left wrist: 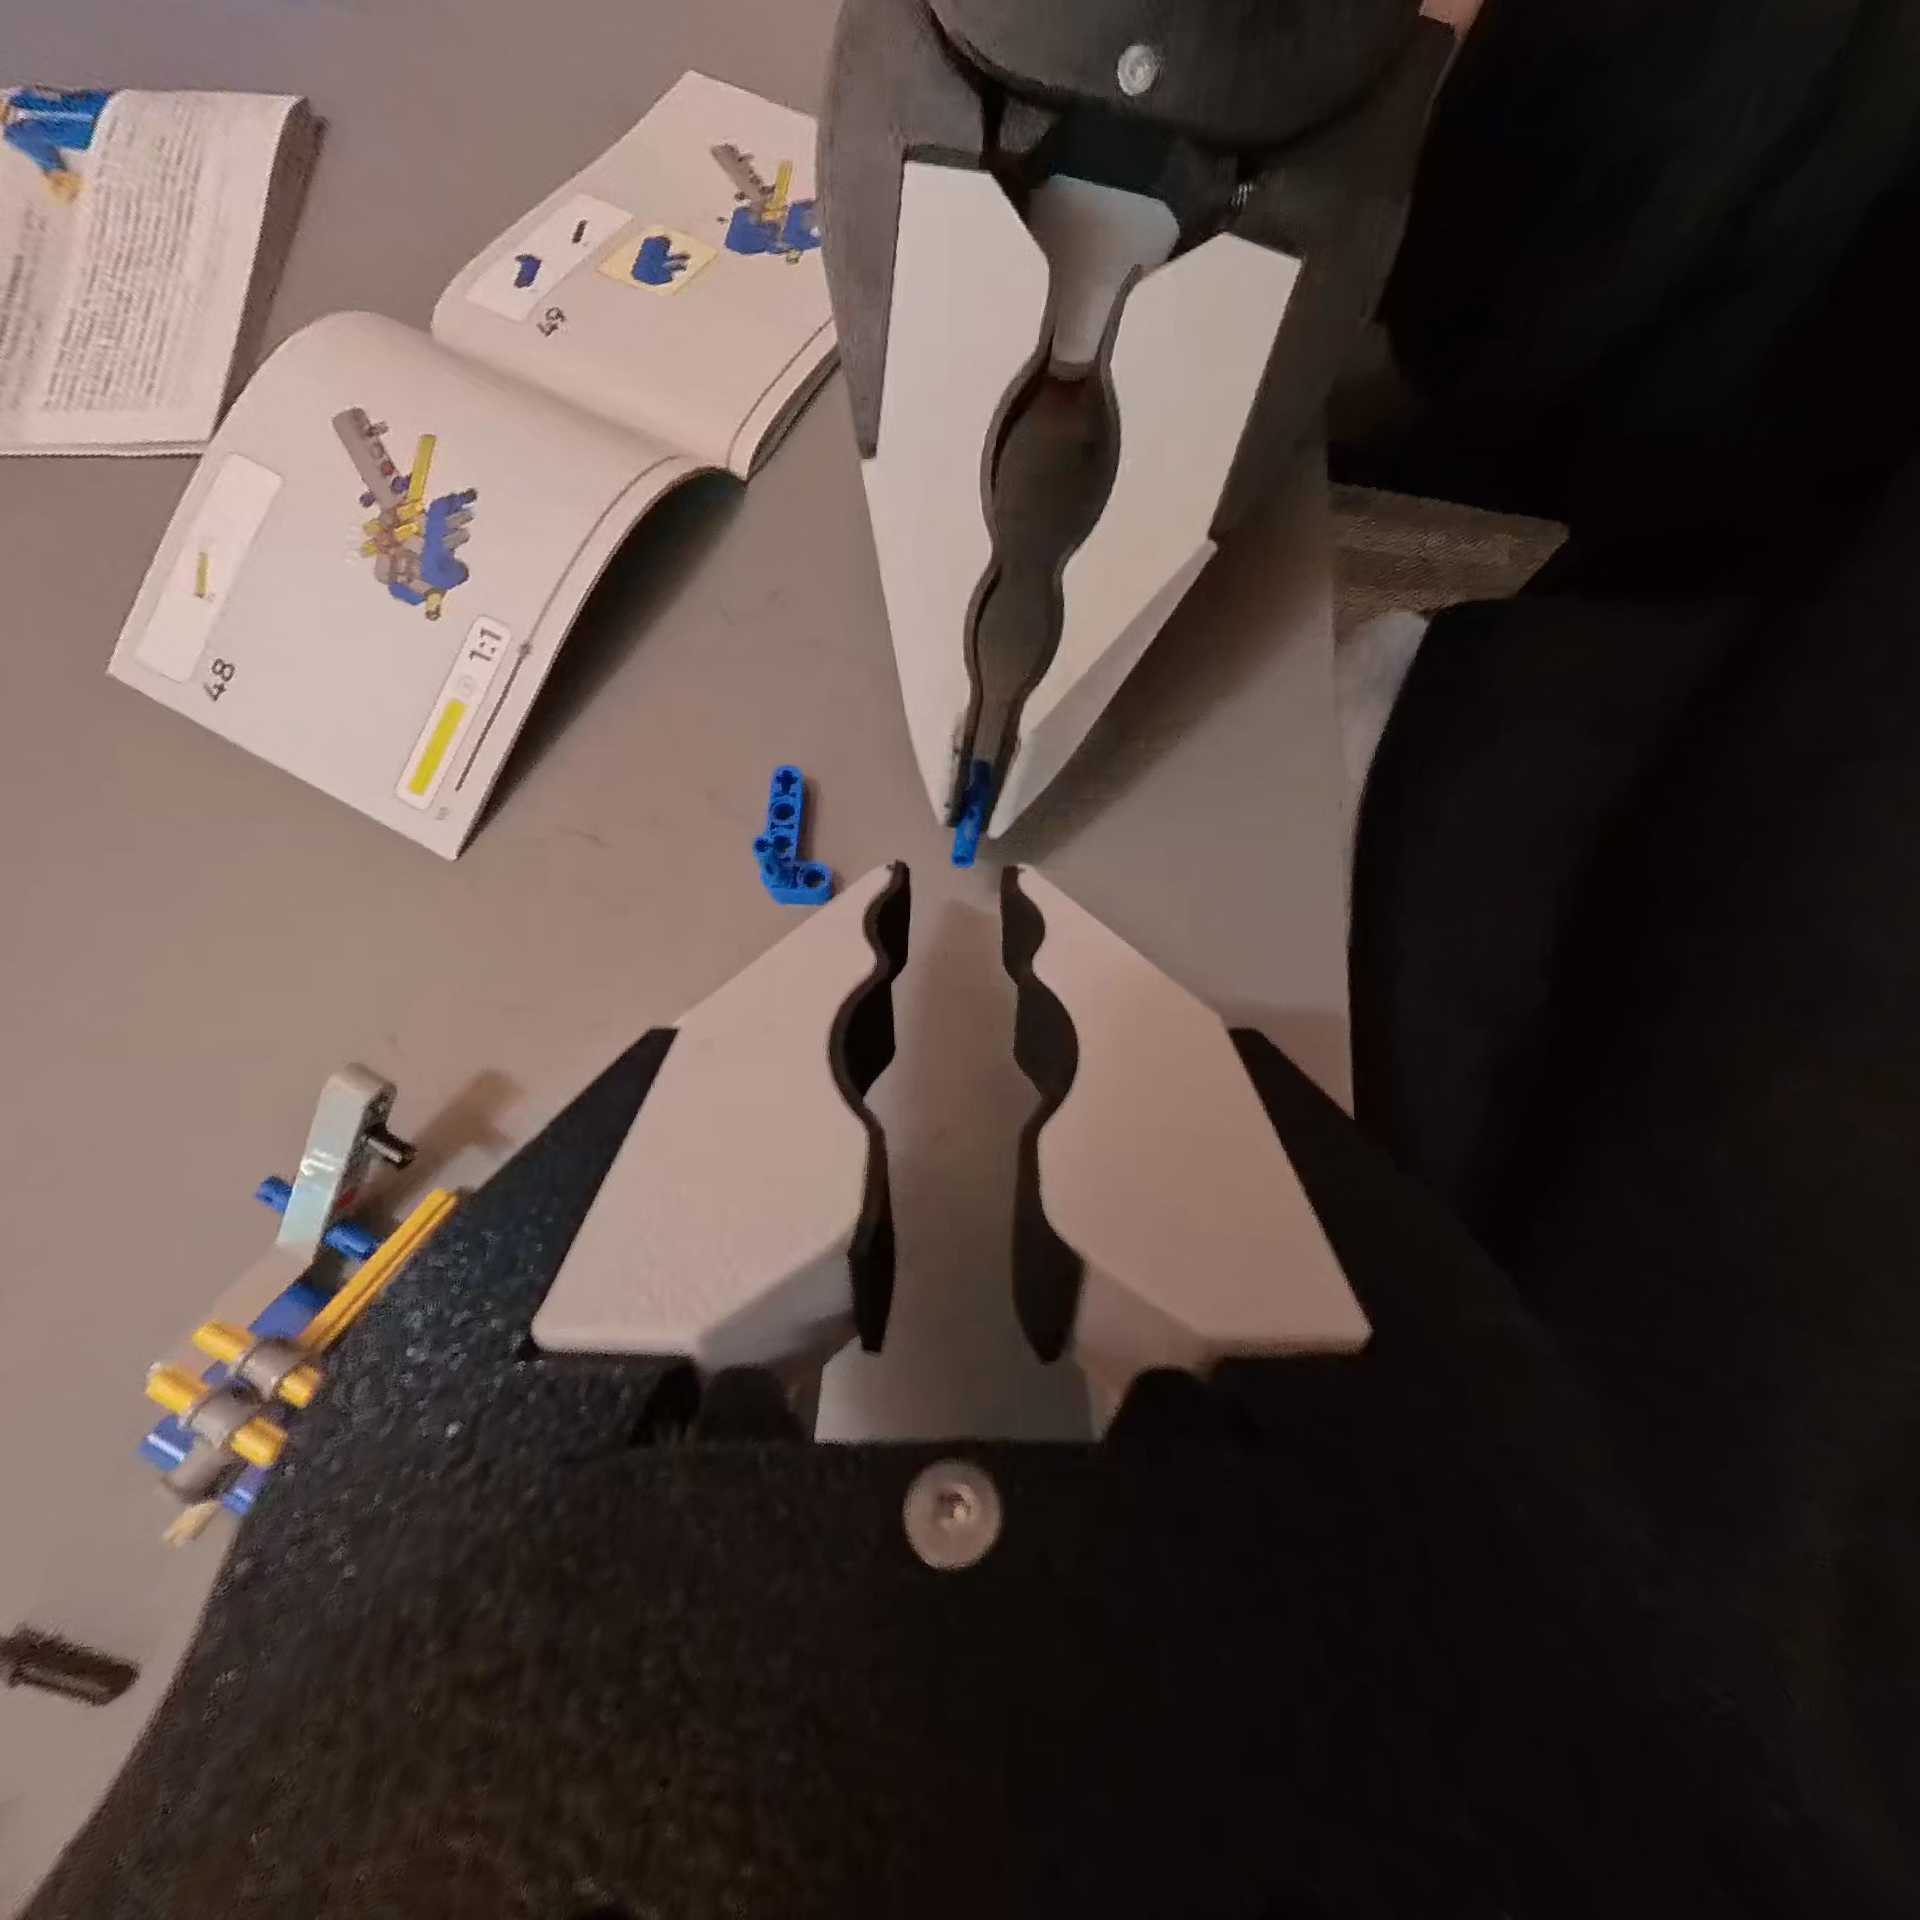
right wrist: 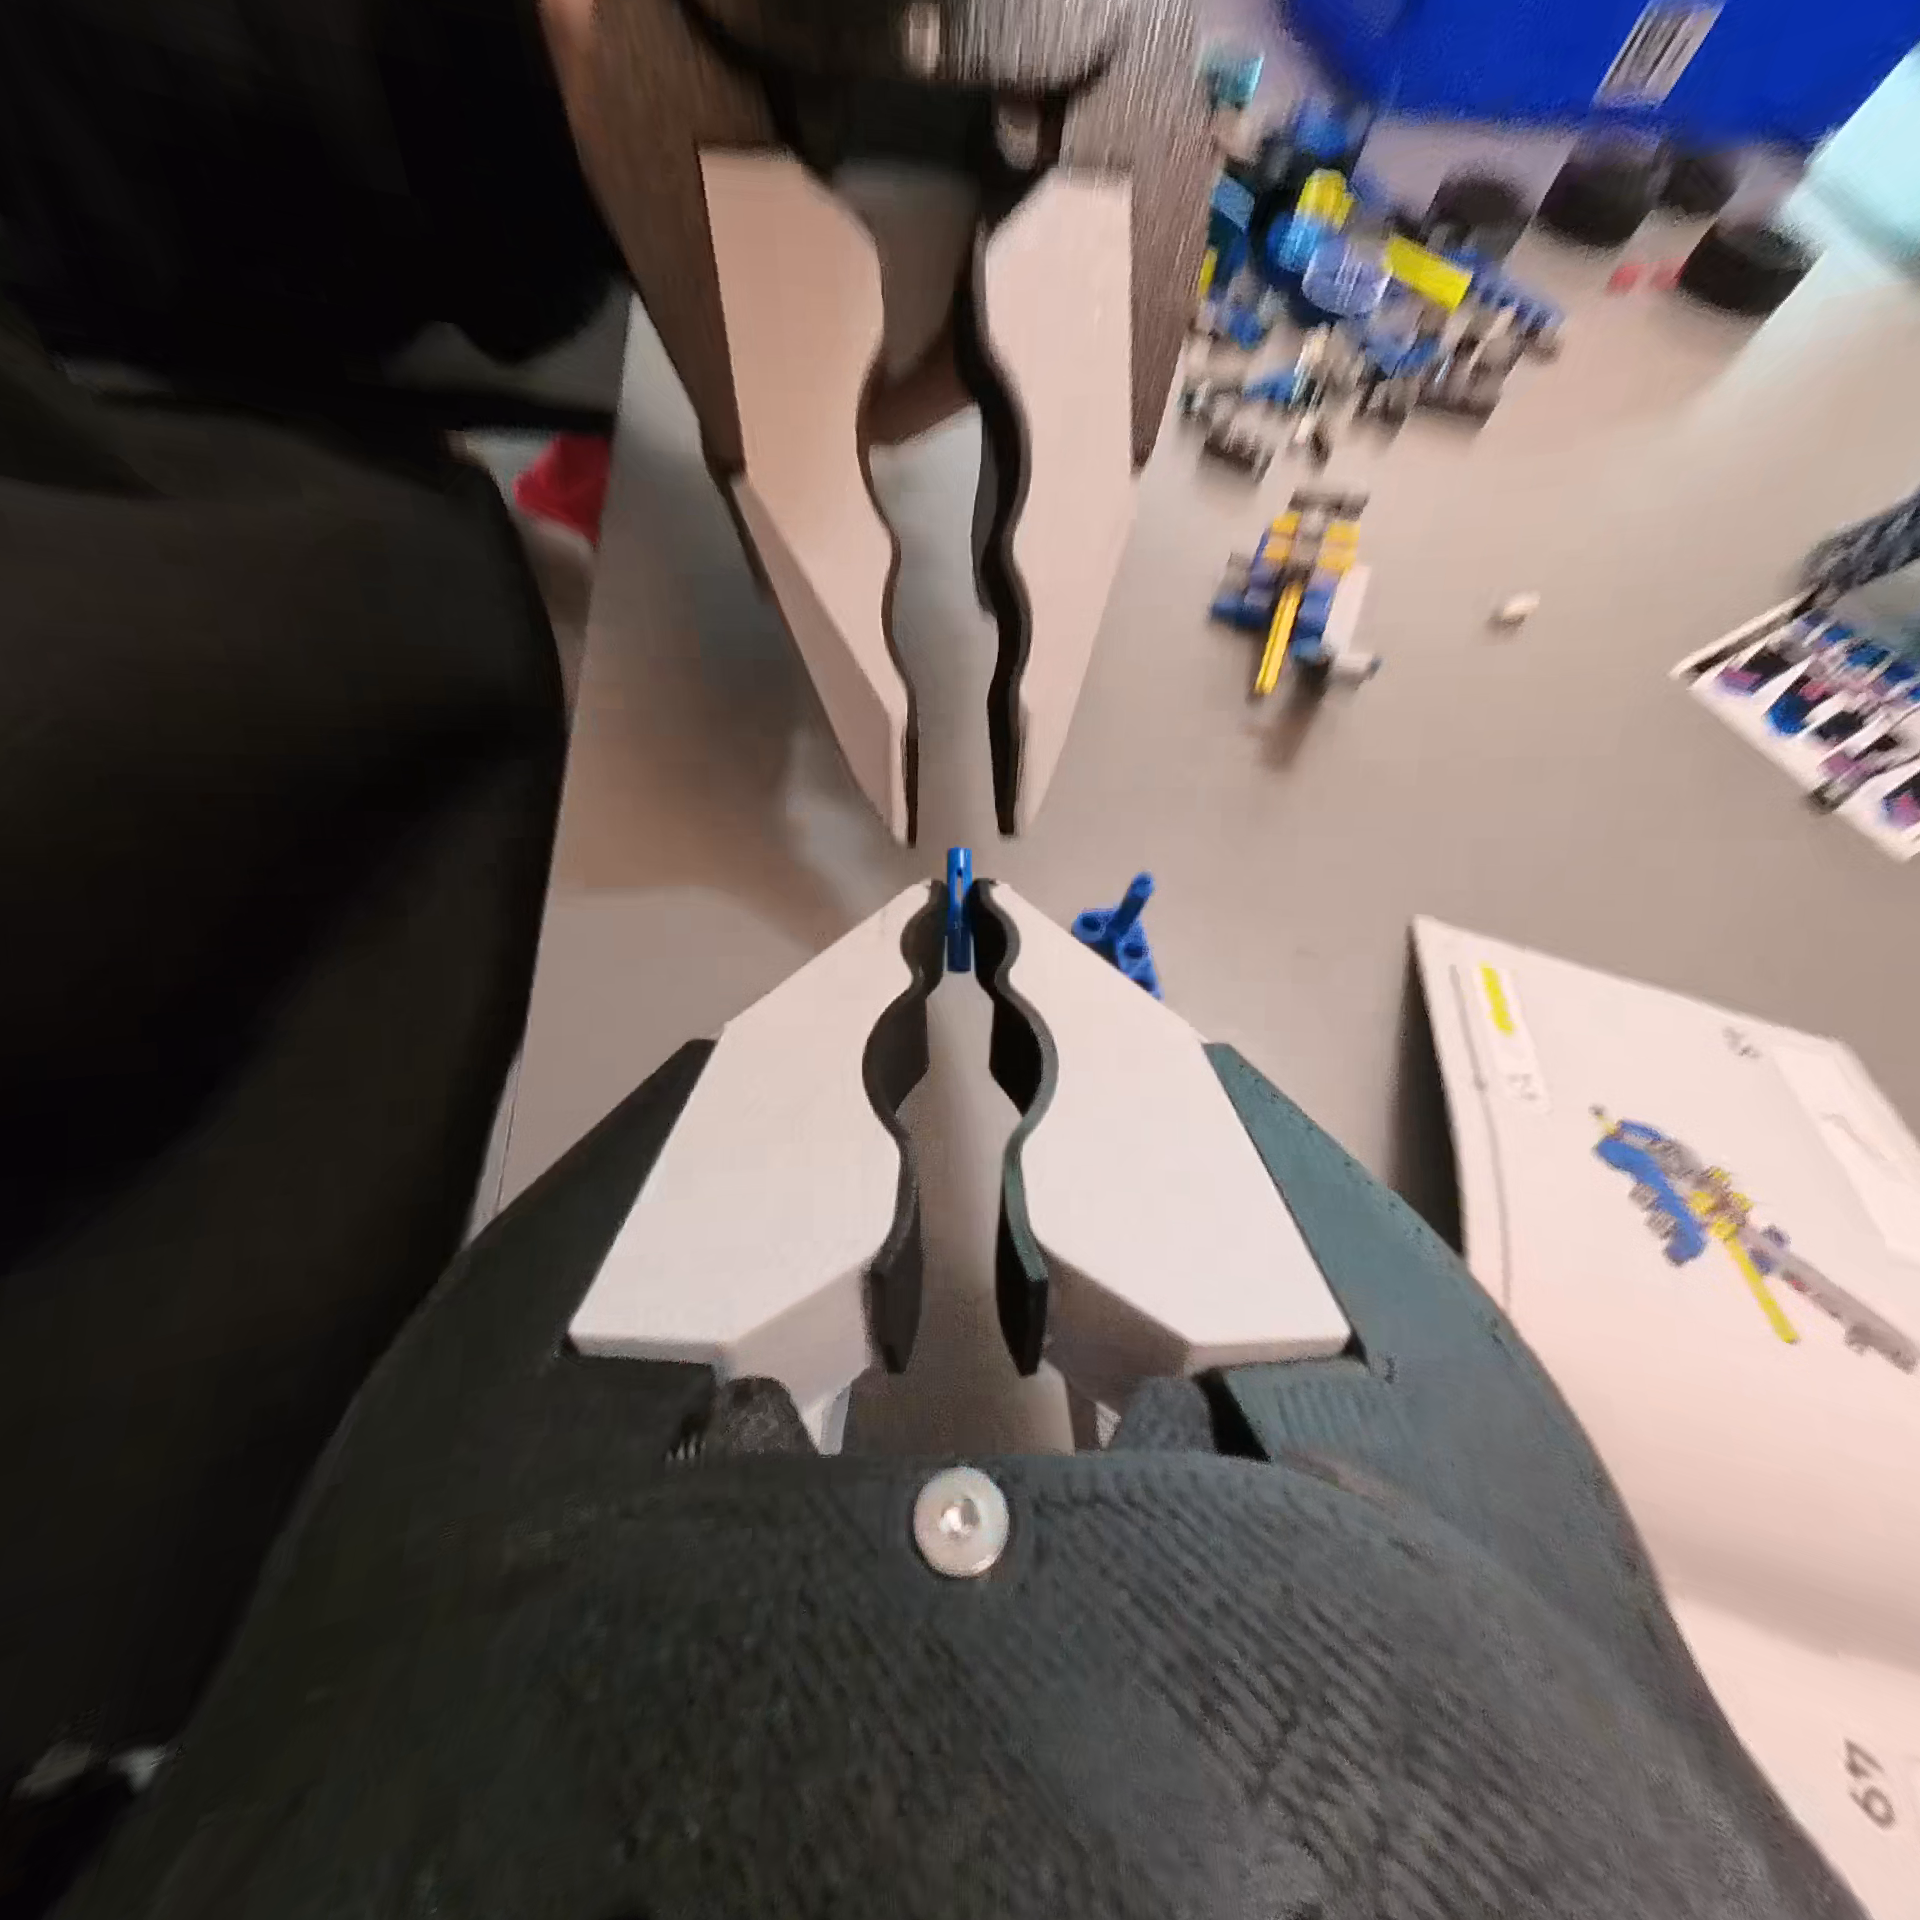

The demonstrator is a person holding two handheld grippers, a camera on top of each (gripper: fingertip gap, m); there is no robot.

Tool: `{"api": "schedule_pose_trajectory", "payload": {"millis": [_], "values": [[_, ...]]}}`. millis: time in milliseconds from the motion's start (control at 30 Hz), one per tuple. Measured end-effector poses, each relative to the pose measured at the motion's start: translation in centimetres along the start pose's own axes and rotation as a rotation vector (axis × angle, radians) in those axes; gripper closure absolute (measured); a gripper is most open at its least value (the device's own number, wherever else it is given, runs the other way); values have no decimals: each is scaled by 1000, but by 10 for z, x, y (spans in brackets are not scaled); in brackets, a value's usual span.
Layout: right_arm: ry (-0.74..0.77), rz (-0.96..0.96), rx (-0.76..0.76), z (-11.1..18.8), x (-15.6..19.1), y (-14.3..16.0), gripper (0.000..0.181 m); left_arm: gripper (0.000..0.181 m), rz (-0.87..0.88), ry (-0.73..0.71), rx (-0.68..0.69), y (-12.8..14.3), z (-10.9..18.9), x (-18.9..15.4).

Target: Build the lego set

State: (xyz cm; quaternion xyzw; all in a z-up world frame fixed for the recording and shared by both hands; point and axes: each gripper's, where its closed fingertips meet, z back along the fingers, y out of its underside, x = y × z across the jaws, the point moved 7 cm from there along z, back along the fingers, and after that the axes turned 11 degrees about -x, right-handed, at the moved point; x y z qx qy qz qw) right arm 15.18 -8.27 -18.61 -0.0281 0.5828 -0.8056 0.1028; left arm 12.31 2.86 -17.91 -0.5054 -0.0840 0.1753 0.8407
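My right gripper is shut on a small blue pin that sticks out past its tips. In the left wrist view the right gripper comes down from the top with the blue pin in it. My left gripper is open and empty, tip to tip with the right one, a short gap from the pin. It shows from above in the right wrist view. A blue L-shaped beam lies on the grey table beside the tips, also in the right wrist view.
A part-built blue, yellow and grey assembly lies left of my left gripper. An open instruction booklet and a second booklet lie behind. A pile of loose parts is far back. The table edge and dark clothing are close.
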Motion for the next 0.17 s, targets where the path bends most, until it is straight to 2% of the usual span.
{"api": "schedule_pose_trajectory", "payload": {"millis": [33,167], "values": [[4,3,-51,2,-1,-5,178,167,1,3,-18,-3,0,0],[14,34,-102,8,-2,-9,178,171,-9,44,-118,-17,4,-2]]}}
